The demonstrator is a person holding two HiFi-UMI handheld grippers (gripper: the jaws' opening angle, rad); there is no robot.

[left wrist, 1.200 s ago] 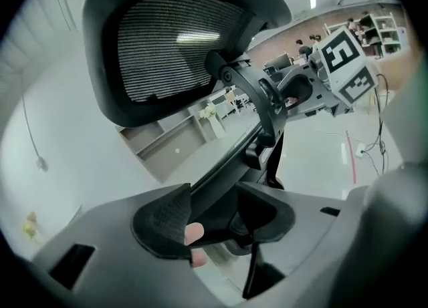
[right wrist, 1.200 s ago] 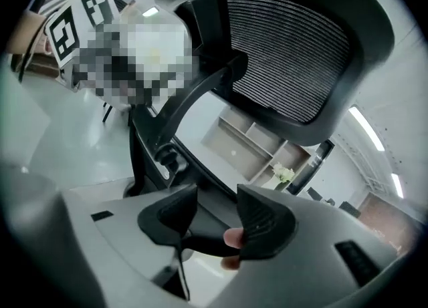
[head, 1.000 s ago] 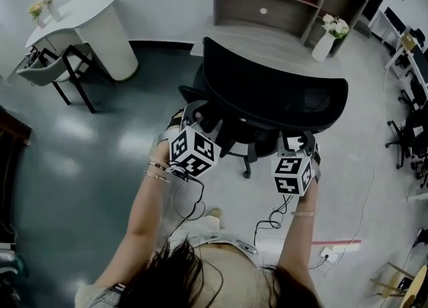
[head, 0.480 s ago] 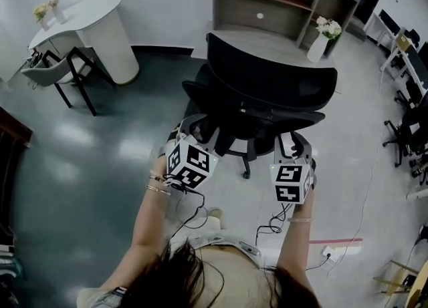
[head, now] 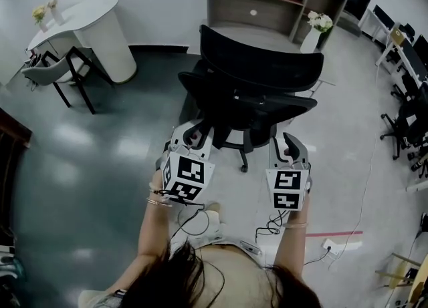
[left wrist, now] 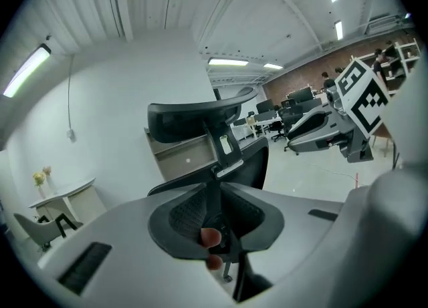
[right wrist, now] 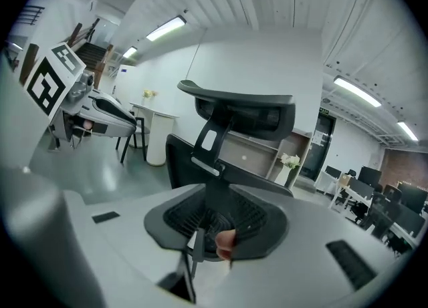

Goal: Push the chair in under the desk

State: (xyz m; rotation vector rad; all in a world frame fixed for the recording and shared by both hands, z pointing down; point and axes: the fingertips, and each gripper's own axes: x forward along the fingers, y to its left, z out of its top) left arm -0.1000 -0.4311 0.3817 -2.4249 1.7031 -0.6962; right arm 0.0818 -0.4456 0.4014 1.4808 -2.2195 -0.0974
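**A:** Where is the black mesh office chair (head: 257,73)?

**B:** It has its backrest toward the person and stands close up against the grey-wood bench with the open shelves (head: 234,9); how far the seat goes under I cannot tell, since the backrest hides that edge.

**A:** And the tongs?

**B:** Both are just behind the chair and clear of it; the left tongs (head: 192,133) are behind its left side, the right tongs (head: 291,143) behind its right; both have just been closing and stand part-way shut; nothing is between them, and only the chair's back shows ahead through each gap.

**A:** What could go wrong from here?

**B:** If the seat is not fully in, I judge another push is needed; narrow tips on springy mesh may slide off; a push high on the backrest may tilt it instead of rolling the castor base (head: 244,161); an uneven push would swivel the chair, and the armrests (head: 302,103) could catch the bench's front.

**A:** Anything fragile?

**B:** A white vase of flowers (head: 313,33) stands just beyond the chair's right side; a hard bump might topple it; untouched, the chair may also roll back out.
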